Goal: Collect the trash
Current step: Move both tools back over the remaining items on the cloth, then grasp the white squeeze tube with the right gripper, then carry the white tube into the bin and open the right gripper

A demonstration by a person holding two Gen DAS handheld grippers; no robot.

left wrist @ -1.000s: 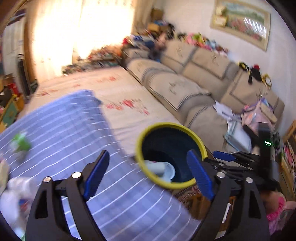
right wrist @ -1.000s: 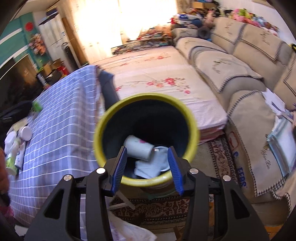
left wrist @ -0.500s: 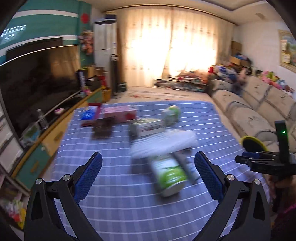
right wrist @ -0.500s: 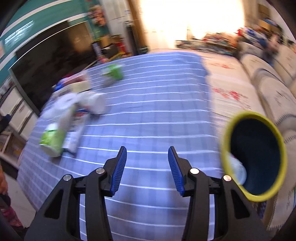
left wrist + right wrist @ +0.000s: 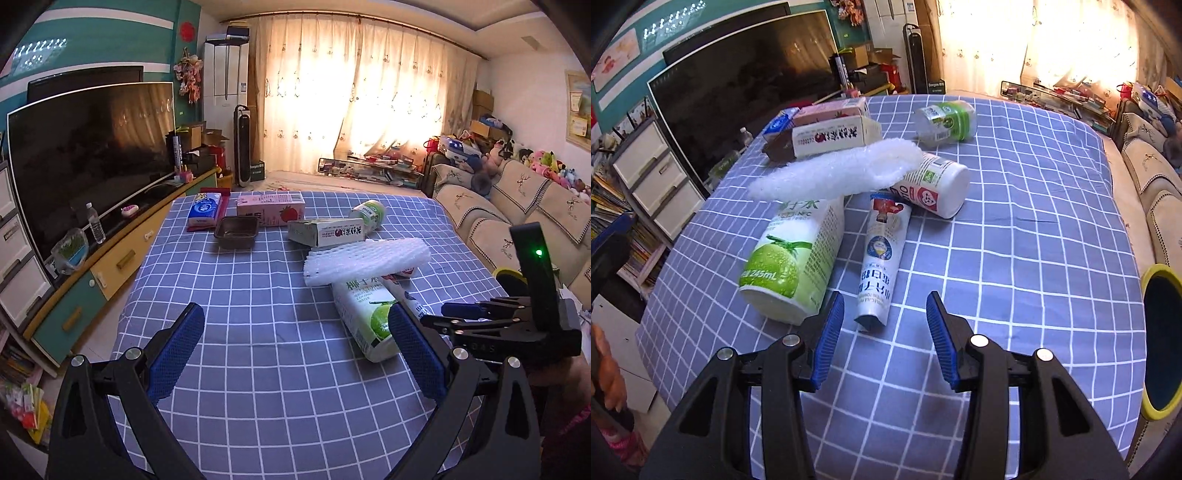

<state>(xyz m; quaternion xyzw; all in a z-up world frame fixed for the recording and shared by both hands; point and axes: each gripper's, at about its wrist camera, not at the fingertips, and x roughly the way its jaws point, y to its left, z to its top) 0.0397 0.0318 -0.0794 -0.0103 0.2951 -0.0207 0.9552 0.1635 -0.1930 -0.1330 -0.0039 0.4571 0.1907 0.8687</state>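
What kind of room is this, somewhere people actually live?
Most likely a lived-in home living room: a big television on a low cabinet, a cushioned sofa lined with stuffed toys, and curtained windows. Empty cartons and bottles lie on a checked tablecloth.

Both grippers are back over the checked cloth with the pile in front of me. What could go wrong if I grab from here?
1. The white foam net sleeve rests across the green coconut-water carton and the white round bottle; pulling either one may fling it off.
2. The white squeeze tube lies close beside the carton, so the open right gripper might pinch both.
3. The yellow-rimmed bin sits off the table edge; a loose grip could drop items short.
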